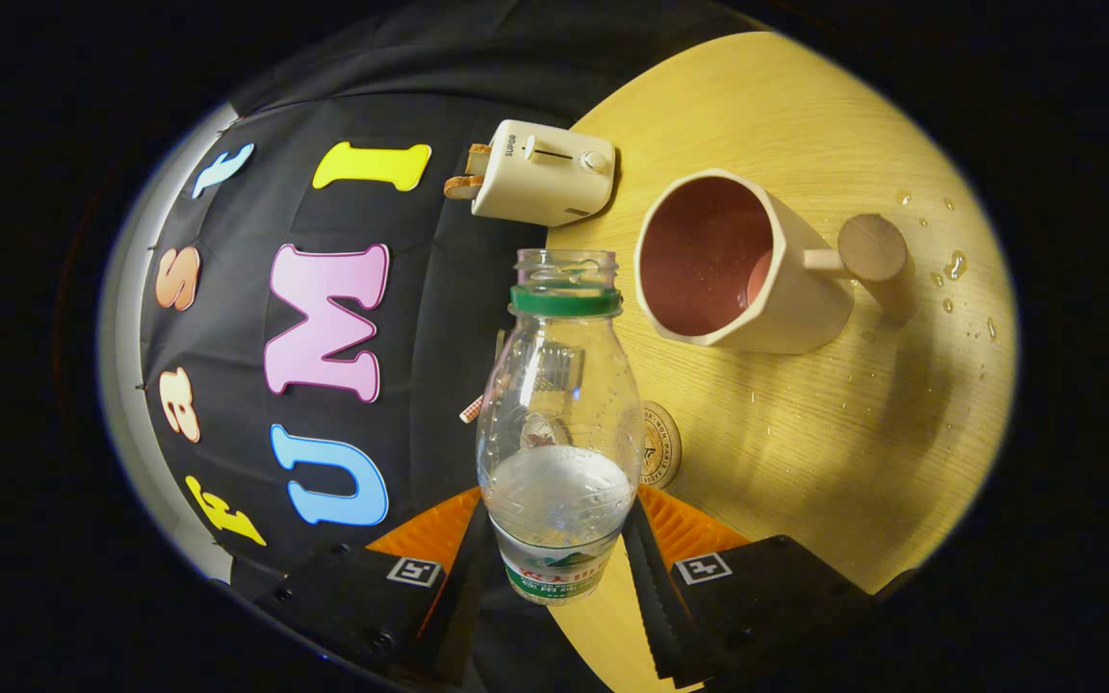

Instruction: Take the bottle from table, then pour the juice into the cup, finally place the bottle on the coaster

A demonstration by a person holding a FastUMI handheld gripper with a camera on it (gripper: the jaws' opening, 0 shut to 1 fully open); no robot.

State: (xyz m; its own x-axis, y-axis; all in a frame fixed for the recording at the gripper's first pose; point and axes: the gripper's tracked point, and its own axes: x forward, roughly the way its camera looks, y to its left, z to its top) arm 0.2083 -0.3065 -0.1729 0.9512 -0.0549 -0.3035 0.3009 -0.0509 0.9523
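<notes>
My gripper [557, 553] is shut on a clear plastic bottle [559, 414] with a green neck ring and no cap. Both fingers press on its labelled lower body. The view is rolled sideways, so the bottle is tilted relative to the wooden table [805, 452]. A little liquid sits in the bottle's lower part near my fingers. The open mouth points toward a cream cup [733, 265] with a reddish inside and a round wooden handle, just beyond and to one side. A round cork coaster [662, 445] peeks out from behind the bottle, on the table.
A cream toaster [543, 171] with a slice of bread in it stands at the table's back edge against the black cloth wall. Water drops [954, 265] lie scattered on the table past the cup's handle.
</notes>
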